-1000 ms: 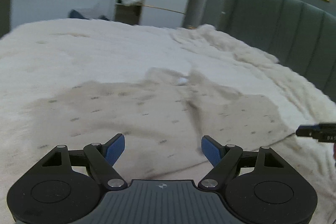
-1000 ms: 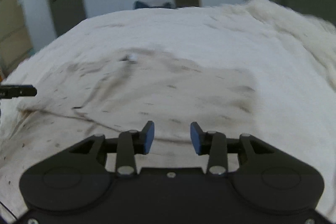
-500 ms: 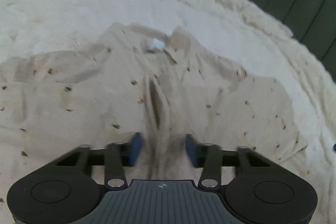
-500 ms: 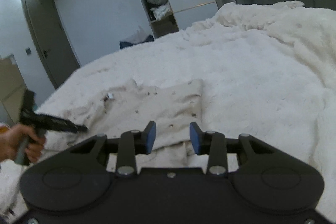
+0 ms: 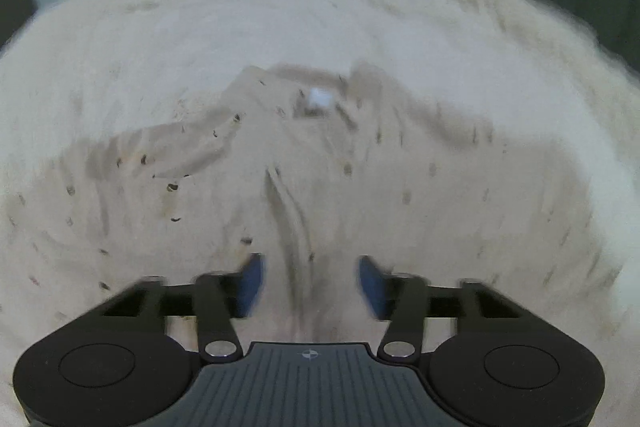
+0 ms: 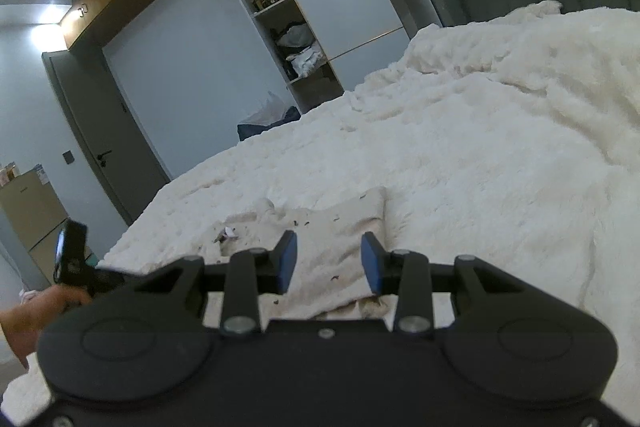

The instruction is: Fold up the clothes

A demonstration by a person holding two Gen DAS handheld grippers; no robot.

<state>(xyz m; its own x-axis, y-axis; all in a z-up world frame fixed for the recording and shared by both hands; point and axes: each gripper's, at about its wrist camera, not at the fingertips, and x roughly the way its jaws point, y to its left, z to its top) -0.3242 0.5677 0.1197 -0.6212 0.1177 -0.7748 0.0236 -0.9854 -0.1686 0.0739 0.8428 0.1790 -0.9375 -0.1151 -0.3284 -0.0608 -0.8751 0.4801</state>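
My left tool [image 5: 310, 281] hung low over one beige speckled shirt [image 5: 320, 187] spread on the bed [image 5: 200, 39], jaws apart, a ridge of cloth between | my right tool [image 6: 329, 262] levelled above the shirt's edge, jaws apart, gripping nothing.

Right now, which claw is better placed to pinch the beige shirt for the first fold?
Left, probably. The left claw is open, low over the shirt, straddling a raised crease. The right claw is open too, but near the shirt's edge.
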